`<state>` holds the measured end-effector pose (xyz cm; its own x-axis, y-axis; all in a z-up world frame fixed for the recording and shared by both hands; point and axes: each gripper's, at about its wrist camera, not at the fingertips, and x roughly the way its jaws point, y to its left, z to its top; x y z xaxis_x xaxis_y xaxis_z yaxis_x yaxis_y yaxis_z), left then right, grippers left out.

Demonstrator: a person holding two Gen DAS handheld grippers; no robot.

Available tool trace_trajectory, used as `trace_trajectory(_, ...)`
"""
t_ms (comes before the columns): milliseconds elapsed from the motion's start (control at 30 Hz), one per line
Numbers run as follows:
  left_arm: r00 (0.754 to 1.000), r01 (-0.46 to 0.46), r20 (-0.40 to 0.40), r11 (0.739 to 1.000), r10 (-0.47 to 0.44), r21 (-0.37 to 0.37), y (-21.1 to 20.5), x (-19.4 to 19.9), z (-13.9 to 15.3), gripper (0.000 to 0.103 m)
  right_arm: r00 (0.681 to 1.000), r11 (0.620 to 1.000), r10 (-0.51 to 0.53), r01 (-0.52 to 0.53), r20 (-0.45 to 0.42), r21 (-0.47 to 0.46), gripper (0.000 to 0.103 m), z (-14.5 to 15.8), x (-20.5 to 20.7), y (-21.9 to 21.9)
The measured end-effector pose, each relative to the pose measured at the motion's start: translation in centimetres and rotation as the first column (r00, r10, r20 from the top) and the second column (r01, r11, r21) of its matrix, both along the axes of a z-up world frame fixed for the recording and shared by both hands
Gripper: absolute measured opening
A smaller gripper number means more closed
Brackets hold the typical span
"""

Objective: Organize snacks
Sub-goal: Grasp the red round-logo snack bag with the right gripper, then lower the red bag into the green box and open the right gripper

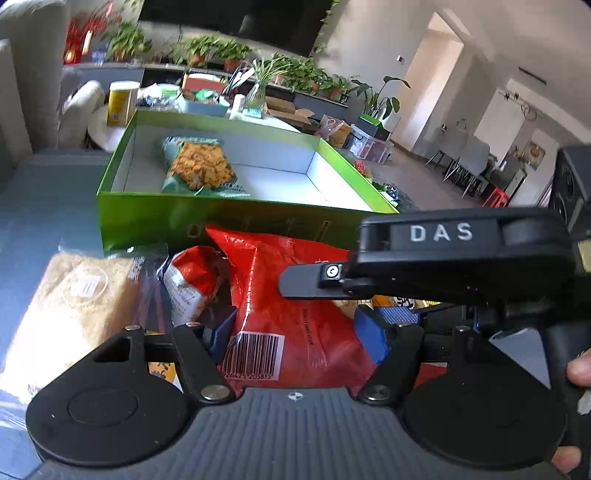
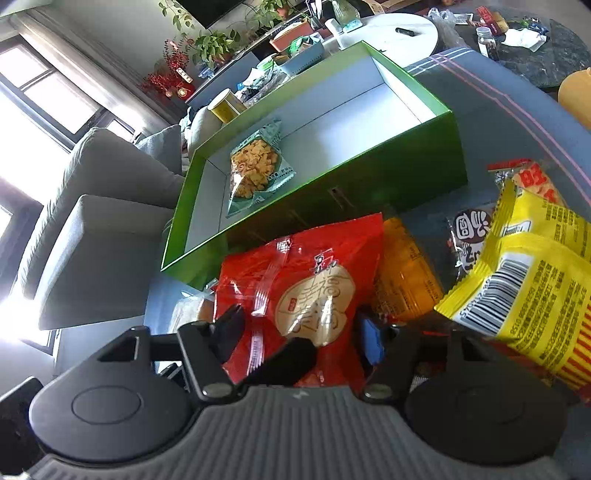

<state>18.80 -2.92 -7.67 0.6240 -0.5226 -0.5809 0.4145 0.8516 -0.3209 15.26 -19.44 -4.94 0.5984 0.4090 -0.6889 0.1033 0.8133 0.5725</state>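
Observation:
My left gripper [image 1: 295, 332] is low over a red bag with a barcode [image 1: 273, 295]. The bag lies between the blue pads, and I see no pad clearly pressing it. My right gripper [image 2: 299, 332] straddles a red bag with a round cream emblem [image 2: 310, 280] in the same loose way. One right finger [image 1: 295, 286] reaches in over the barcode bag. Behind stands the green box [image 1: 147, 221] [image 2: 369, 177], which holds one clear bag of golden crisps [image 1: 199, 168] [image 2: 255, 170]. I cannot tell whether both grippers are on the same red bag.
Loose snacks crowd the grey cloth: a beige pack [image 1: 74, 306], a small red-and-white pack [image 1: 192, 280], an orange pack [image 2: 402, 280] and a yellow bag [image 2: 535, 295]. A grey sofa [image 2: 99, 229] is on the left. A cluttered white table [image 2: 399, 33] stands behind the box.

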Motion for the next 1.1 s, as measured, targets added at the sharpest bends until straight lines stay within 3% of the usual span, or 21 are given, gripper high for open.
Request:
trace_trajectory(200,1.0,-0.004,0.017,1.0,0.004,0.007,-0.3,-0.6,0.6,0.053,1.0,1.0,0.005,-0.005,0.017,0.002,0.076,0.3,-0.4,0.1)
trace_trajectory(433,0.997,-0.002,0.073,0.999,0.0,0.032,-0.5,-1.8,2.1,0.05,0.999,1.0,0.001,-0.002,0.045,0.012,0.076,1.7,-1.1,-0.1)
trace_trajectory(633,0.992,0.011,0.128,1.0,-0.013,0.016,-0.4,-1.6,4.7,0.05,0.995,1.0,0.003,-0.003,0.099,-0.004,0.076,4.7,-1.4,-0.3)
trace_trajectory(867,0.986,0.01,0.164,1.0,-0.011,0.006,-1.0,2.9,7.4,0.05,0.993,1.0,0.006,-0.006,0.114,0.001,0.076,7.0,3.0,-0.8)
trace_trajectory(1100,0.995,-0.008,0.103,0.999,0.011,-0.033,-2.4,10.5,6.9,0.05,0.997,0.999,0.009,-0.005,0.074,-0.044,0.076,7.0,9.6,-1.8)
